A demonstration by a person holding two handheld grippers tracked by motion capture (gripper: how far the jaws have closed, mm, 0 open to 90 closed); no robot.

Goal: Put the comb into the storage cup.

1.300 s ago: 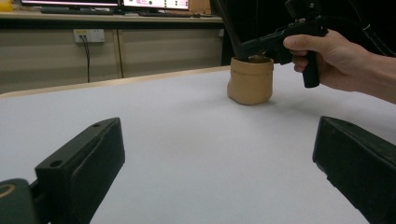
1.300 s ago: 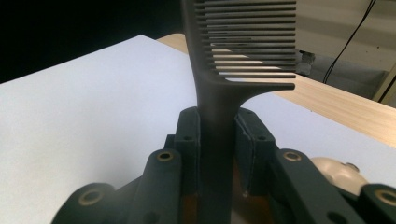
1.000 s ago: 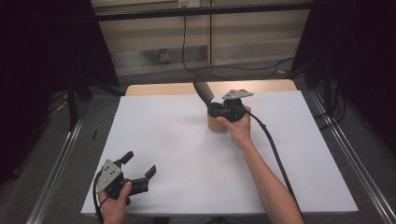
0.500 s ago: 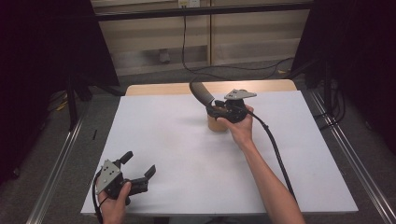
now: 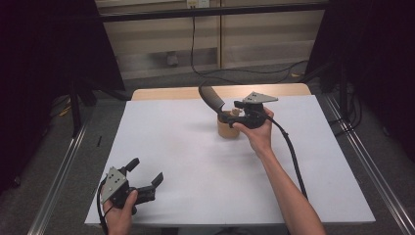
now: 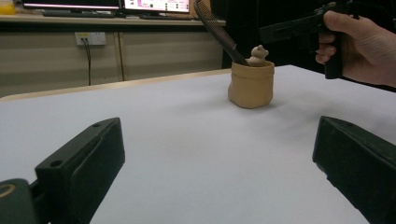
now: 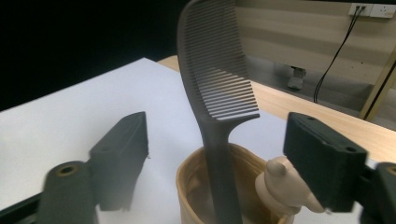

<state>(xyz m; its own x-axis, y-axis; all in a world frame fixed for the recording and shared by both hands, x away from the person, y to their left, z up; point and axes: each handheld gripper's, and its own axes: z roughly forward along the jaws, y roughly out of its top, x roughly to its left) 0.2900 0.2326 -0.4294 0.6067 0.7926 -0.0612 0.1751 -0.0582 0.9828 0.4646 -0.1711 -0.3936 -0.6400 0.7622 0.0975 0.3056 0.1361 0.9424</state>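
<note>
A dark comb point(image 5: 210, 97) stands handle-down in a tan cup point(image 5: 226, 130) at the table's far middle and leans to the left. A small beige figurine point(image 7: 280, 185) sits at the cup's rim. My right gripper point(image 5: 224, 116) hovers just over the cup. Its jaws have just been opening and are now open, one on each side of the comb point(image 7: 219, 79) without pressing it. My left gripper point(image 5: 145, 171) rests near the front left edge, open and empty. From the left gripper view, the cup point(image 6: 251, 85) stands well ahead of the left gripper point(image 6: 219, 140).
The white table top point(image 5: 195, 166) carries the cup and both hands. A wooden strip point(image 5: 166, 93) runs along its far edge. The right gripper's cable point(image 5: 291, 152) trails across the right side. Metal rails point(image 5: 58, 181) flank the table.
The right gripper's jaws have spread apart off the comb, and the hand has lifted slightly. The comb stays leaning in the cup. The left gripper has not moved.
</note>
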